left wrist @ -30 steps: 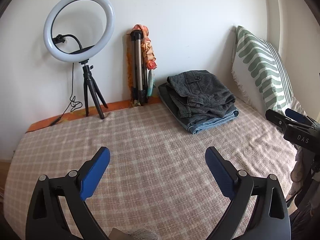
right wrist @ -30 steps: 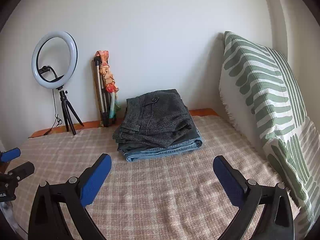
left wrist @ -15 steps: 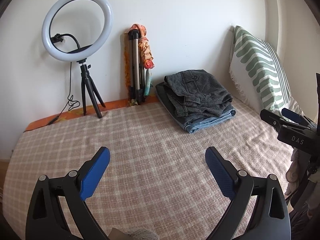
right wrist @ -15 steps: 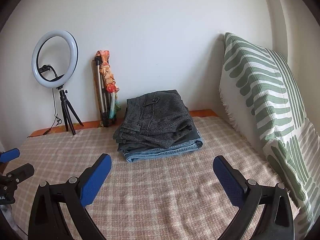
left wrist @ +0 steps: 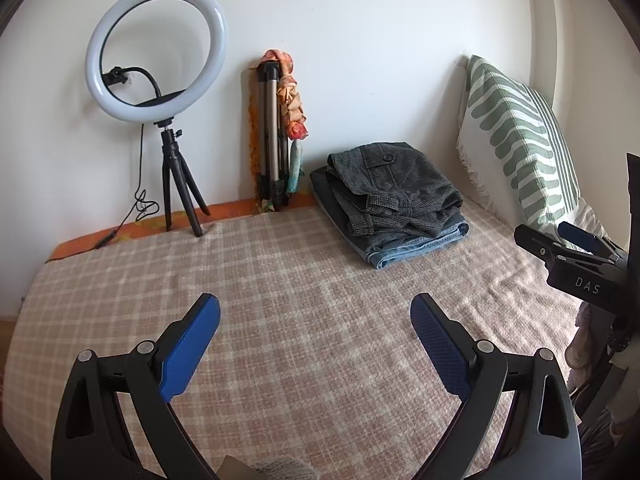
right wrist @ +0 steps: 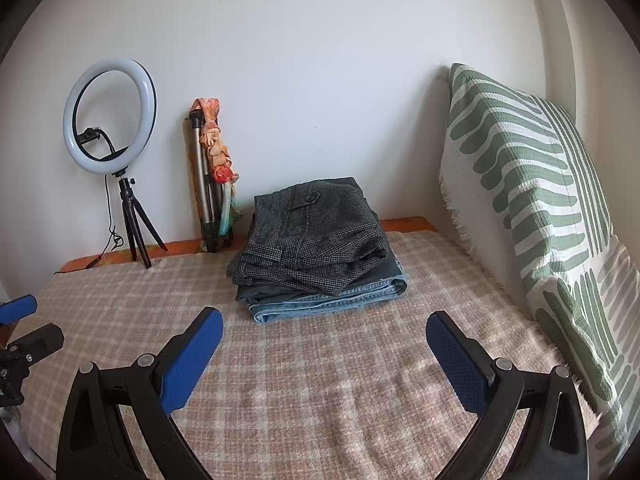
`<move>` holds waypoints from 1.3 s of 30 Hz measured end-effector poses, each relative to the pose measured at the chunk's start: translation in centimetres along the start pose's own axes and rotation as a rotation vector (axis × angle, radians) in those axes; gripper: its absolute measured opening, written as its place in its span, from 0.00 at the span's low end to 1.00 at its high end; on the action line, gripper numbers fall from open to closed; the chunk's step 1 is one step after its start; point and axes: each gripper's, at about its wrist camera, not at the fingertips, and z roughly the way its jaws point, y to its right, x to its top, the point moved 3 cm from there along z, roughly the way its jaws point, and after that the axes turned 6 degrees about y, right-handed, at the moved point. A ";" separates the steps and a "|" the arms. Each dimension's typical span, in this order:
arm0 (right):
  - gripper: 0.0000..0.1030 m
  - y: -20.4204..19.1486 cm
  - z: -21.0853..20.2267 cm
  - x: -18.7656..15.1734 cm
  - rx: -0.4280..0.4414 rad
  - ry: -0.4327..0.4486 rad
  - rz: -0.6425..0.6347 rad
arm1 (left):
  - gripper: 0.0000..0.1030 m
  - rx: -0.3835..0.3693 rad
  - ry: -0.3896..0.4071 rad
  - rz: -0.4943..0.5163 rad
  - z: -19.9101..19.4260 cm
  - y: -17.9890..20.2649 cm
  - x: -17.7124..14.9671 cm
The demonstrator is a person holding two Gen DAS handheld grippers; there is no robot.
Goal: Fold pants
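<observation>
A folded stack of pants lies at the back of the bed: grey tweed pants point(left wrist: 392, 190) point(right wrist: 316, 236) on top of blue jeans point(left wrist: 420, 244) point(right wrist: 328, 300). My left gripper point(left wrist: 316, 320) is open and empty, held over the plaid blanket point(left wrist: 280, 280), well short of the stack. My right gripper point(right wrist: 324, 336) is open and empty, just in front of the stack. The right gripper also shows at the right edge of the left wrist view point(left wrist: 568, 246), and the left gripper at the left edge of the right wrist view point(right wrist: 20, 320).
A ring light on a small tripod point(left wrist: 160, 76) point(right wrist: 110, 120) and a folded tripod with a scarf point(left wrist: 276, 132) point(right wrist: 212, 172) stand against the back wall. A green-striped pillow point(left wrist: 516, 132) point(right wrist: 540, 200) leans on the right. The bed's left edge drops off point(left wrist: 24, 300).
Both grippers have drawn back slightly from the stack and stayed open. The folded pants have not moved.
</observation>
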 end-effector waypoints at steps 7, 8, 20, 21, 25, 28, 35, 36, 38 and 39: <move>1.00 0.0 0.0 0.0 0.001 0.004 0.003 | 0.93 -0.007 0.001 0.000 -0.1 0.2 0.0; 1.00 0.0 0.0 0.0 0.001 0.003 0.003 | 0.93 -0.007 0.002 0.001 -0.1 0.2 0.0; 1.00 0.0 -0.1 0.0 -0.001 0.004 0.003 | 0.93 -0.009 0.002 0.002 -0.2 0.3 0.1; 1.00 0.0 -0.1 0.0 0.000 0.003 0.003 | 0.93 -0.009 0.003 0.001 -0.2 0.3 0.0; 1.00 0.0 0.0 0.0 0.001 0.004 0.006 | 0.93 -0.010 0.003 0.002 -0.2 0.4 0.1; 1.00 -0.1 0.0 0.0 0.001 0.004 0.005 | 0.93 -0.010 0.004 0.003 -0.3 0.4 0.1; 1.00 0.0 -0.1 0.0 0.002 0.003 0.005 | 0.93 -0.010 0.004 0.001 -0.3 0.4 0.1; 1.00 -0.1 -0.1 0.0 0.003 0.002 0.005 | 0.93 -0.010 0.003 0.001 -0.3 0.3 0.1; 1.00 -0.1 0.0 0.0 0.003 0.002 0.004 | 0.93 -0.010 0.006 0.003 -0.3 0.3 0.1; 1.00 -0.1 0.0 0.0 0.004 0.002 0.003 | 0.93 -0.008 0.008 0.005 -0.3 0.4 0.1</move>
